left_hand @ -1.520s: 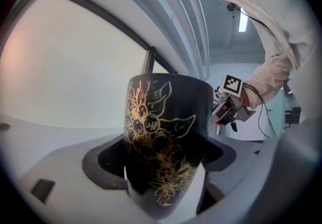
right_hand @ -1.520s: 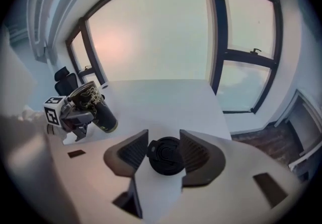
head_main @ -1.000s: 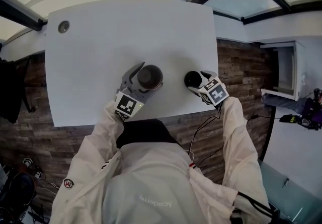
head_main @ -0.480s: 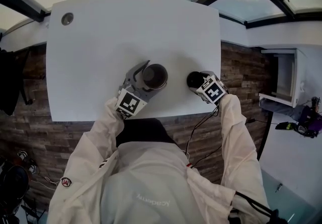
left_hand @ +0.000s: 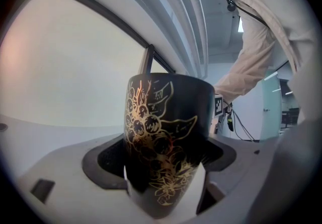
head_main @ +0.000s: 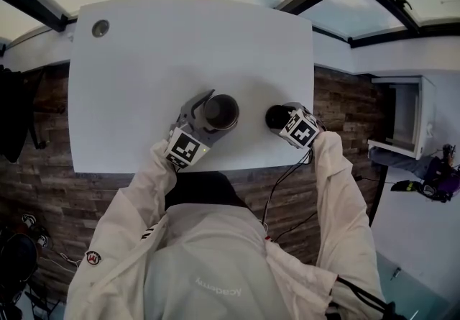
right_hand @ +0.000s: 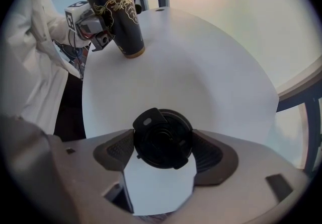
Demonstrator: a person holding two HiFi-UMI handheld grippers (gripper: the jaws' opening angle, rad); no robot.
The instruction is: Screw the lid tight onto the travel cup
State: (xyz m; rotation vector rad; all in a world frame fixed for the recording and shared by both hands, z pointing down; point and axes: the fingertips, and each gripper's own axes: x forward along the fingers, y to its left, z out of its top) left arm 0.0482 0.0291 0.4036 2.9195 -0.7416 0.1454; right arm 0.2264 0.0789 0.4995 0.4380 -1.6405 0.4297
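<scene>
Head view and both gripper views of a white table (head_main: 180,45), at whose near edge both grippers are worked. The travel cup (head_main: 220,110), black with a gold floral pattern, is stood upright on the table towards its near edge, with its mouth uncovered. It is clasped low on its body by the left gripper (head_main: 210,119), which is held nearly level; in the left gripper view the dark ribbed pads (left_hand: 108,160) are seen pressed against the cup wall on either side. The lid (right_hand: 162,140), round and black with a small flap on its top, is gripped across its width by the right gripper (head_main: 283,120), which is pointed straight down at the tabletop. Both of its pads are set against the lid's rim. Whether the lid is rested on the table or is held just above it cannot be told. The lid is placed to the right of the cup, near it but apart from it. A round grommet (head_main: 100,27) is set in the table's far left corner. Both arms are covered by pale sleeves (head_main: 338,189).
</scene>
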